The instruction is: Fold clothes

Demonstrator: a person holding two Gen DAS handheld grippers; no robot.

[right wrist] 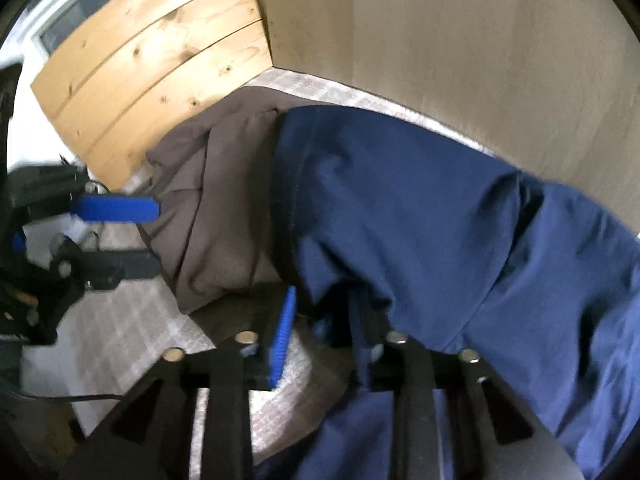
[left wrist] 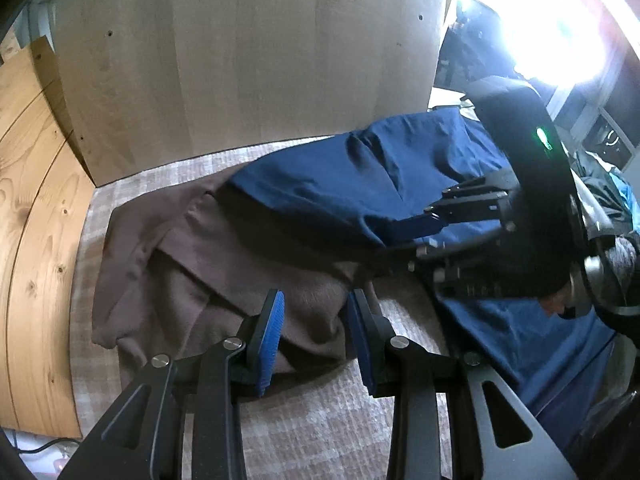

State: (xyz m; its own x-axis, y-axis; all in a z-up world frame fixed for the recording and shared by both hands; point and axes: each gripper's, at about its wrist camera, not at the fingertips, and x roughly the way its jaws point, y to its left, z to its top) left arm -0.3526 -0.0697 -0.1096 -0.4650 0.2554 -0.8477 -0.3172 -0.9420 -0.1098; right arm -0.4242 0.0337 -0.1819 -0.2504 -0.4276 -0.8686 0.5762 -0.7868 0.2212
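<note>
Left wrist view, left to right. Pine boards [left wrist: 36, 216] fill the left edge; a pale panel [left wrist: 248, 56] stands across the upper middle. Below them a light checked cover [left wrist: 320, 432] spreads over the surface.

Your brown garment [left wrist: 192, 264] lies crumpled on that cover, centre-left. Your left gripper [left wrist: 316, 336] sits at bottom centre with its jaws apart. The brown fabric's lower edge lies between the two blue pads [left wrist: 272, 340], and I can't see either pad pressing it.

Upper right of centre, the navy garment [left wrist: 352, 184] overlaps the brown one's right side and runs down toward the lower right. Your right gripper [left wrist: 412, 236] comes in from the right edge and its fingers meet on the navy fabric's edge, lifting it off the brown one. Strong glare [left wrist: 560, 24] washes out the top right corner.

Right wrist view, left to right. Left gripper [right wrist: 136, 236] shows at the left edge, jaws apart, tips just beside the brown garment [right wrist: 216, 216]. Pine boards [right wrist: 160, 60] upper left, pale panel [right wrist: 460, 40] upper right. Navy garment [right wrist: 420, 220] fills centre to right and drapes over the right gripper [right wrist: 324, 320] at bottom centre. Left blue pad [right wrist: 284, 332] is clear; the other finger is buried in navy cloth. From this view the gap looks wider than in the other, but the grip holds a bunched navy edge.
</note>
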